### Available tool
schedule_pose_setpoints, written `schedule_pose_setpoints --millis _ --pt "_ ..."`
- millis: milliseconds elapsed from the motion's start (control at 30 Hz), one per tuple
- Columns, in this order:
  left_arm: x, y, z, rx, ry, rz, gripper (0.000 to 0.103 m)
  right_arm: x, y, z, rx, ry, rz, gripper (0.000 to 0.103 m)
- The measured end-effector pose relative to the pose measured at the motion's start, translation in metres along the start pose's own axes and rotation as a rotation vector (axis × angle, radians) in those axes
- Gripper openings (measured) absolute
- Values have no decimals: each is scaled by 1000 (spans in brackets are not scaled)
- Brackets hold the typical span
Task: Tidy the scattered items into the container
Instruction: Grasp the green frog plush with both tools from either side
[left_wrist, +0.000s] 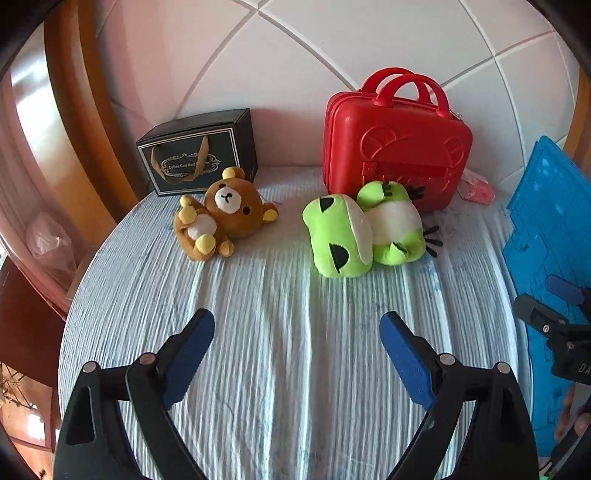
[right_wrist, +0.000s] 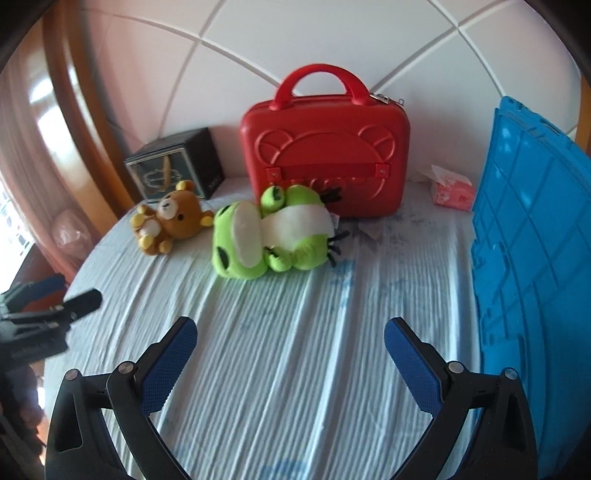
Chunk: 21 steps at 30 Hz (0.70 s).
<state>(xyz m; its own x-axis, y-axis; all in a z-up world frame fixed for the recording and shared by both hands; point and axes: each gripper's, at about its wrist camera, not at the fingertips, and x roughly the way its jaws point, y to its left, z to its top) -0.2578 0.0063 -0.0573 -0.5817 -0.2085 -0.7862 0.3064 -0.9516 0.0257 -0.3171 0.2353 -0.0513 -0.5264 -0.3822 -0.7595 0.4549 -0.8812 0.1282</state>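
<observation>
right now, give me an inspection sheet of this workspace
surface: ribbed pale blue cloth with faint blue stains.
job's things: brown plush bear and green plush frog lie on their sides; blue plastic crate at right.
clutter: closed red hard-shell case upright behind the frog; black gift box; pink tissue pack.
grippers: left tool and right tool both open, empty.
cables: nothing seen.
surroundings: white tiled wall, wooden frame.

A pink tissue pack (right_wrist: 452, 190) lies on the striped cloth (right_wrist: 295, 332) near the white tiled wall (right_wrist: 229, 29).
</observation>
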Motion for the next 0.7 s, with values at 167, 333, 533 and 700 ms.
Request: schedule_pose_setpoints --millis 167,333,533,700 --pt "69 -13 35 27 33 -34 92 65 -13 31 44 57 -1 103" --pt "143 -33 35 32 108 -72 92 130 -24 49 61 112 -22 103" --pt "196 -50 24 29 169 -122 92 183 -37 60 71 145 -13 103" --pt "218 -53 21 26 167 -132 92 211 -41 61 62 170 21 103"
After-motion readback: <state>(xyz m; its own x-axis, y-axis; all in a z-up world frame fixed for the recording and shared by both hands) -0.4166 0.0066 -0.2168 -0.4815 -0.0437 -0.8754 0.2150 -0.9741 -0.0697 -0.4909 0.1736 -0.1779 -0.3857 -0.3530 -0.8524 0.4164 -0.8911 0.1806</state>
